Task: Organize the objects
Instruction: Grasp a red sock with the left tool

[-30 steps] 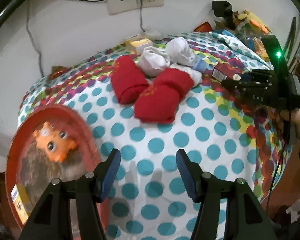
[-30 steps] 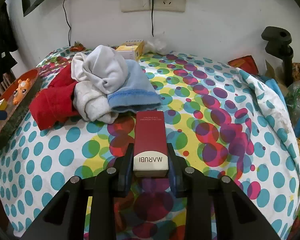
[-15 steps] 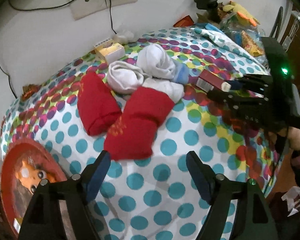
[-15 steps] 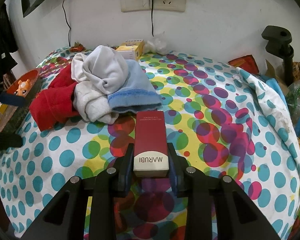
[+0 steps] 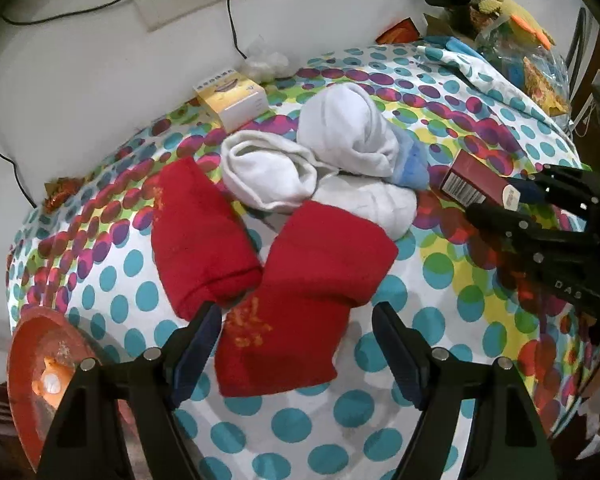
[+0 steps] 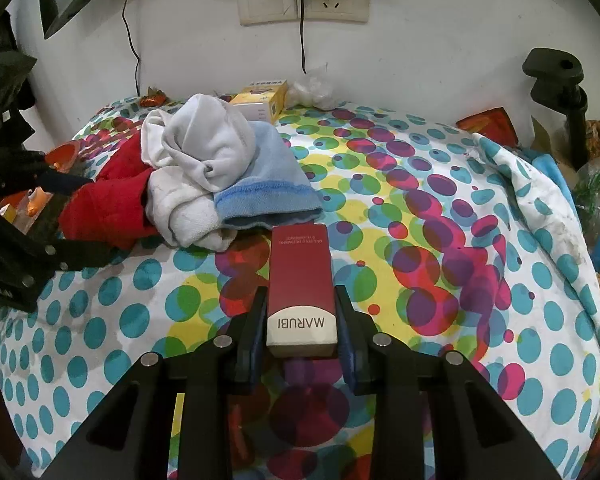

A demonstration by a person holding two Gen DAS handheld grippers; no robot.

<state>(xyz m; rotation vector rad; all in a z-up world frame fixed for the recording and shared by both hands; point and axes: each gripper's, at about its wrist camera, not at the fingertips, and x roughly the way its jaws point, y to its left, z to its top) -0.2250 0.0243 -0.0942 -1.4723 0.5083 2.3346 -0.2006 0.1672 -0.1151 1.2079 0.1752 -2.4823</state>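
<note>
My left gripper (image 5: pixel 296 344) is open, its fingers on either side of the near end of a red sock (image 5: pixel 308 296) lying on the dotted cloth. A second red sock (image 5: pixel 196 236) lies to its left. White socks (image 5: pixel 268 176) and a white-and-blue sock (image 5: pixel 348 136) are piled behind. My right gripper (image 6: pixel 300 328) is shut on a dark red MARUBI box (image 6: pixel 300 276), held low over the cloth; it shows at the right in the left wrist view (image 5: pixel 476 184). The sock pile (image 6: pixel 204 168) is ahead and left of the box.
An orange tray (image 5: pixel 40 364) with an orange toy sits at the table's left edge. A yellow-white box (image 5: pixel 232 98) and crumpled plastic lie by the wall. A black clamp (image 6: pixel 560 88) and snack packets (image 5: pixel 532 64) crowd the right. Cables hang from wall sockets (image 6: pixel 304 0).
My left gripper has moved forward and right from the orange tray to the near red sock, jaws now straddling its end. The right gripper and box have stayed still.
</note>
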